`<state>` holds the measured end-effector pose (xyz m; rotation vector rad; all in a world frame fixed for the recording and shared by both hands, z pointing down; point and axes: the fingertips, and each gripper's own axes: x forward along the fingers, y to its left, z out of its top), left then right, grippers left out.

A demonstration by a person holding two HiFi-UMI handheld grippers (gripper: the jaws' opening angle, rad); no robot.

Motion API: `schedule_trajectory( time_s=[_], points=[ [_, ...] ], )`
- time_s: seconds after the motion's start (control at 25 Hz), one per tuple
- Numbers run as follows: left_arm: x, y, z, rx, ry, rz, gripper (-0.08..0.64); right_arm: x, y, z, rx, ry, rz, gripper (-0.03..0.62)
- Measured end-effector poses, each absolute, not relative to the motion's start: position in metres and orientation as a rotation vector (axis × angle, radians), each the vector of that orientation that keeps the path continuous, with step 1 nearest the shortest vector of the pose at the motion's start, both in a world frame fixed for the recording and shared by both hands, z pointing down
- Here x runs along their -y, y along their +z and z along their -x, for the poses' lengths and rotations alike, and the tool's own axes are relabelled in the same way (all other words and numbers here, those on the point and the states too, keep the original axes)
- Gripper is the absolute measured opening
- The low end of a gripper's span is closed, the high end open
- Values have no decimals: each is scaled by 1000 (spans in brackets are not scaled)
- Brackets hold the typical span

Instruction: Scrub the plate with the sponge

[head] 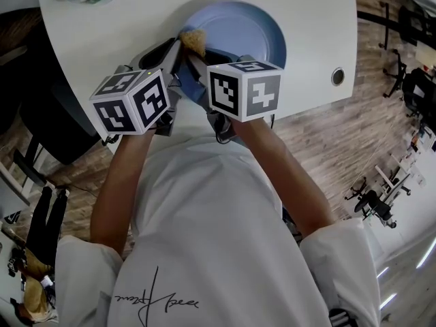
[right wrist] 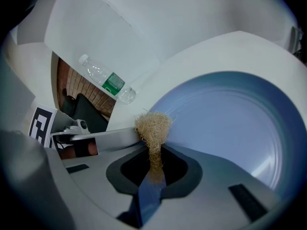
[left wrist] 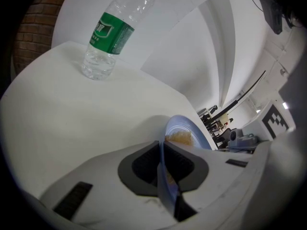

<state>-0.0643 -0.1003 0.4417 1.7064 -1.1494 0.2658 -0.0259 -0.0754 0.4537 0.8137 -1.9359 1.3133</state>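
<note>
While my left gripper [left wrist: 161,152] clamps the plate [right wrist: 230,123] by its rim, my right gripper [right wrist: 154,159] pinches the sponge [right wrist: 152,126] against the plate's left edge at frame centre; I judge most of the scrubbing remains.

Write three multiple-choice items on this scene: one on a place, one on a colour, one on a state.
1. Where is the bottle? A on the table; B in a sink; C on a shelf.
2. What colour is the plate? A red; B blue; C yellow.
3. The left gripper is: A open; B shut on the plate; C shut on the bottle.
1 A: it stands on the white top. 2 B: blue in every view. 3 B: the rim sits between its jaws.
</note>
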Motion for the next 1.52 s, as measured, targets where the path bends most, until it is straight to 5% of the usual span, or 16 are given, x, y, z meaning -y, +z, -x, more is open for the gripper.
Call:
schedule_trajectory(
  time_s=[1.52],
  points=[
    [106, 436, 60, 1166, 264, -1714, 29, 14, 451, 17, 1786, 1636, -520, 40]
  ],
)
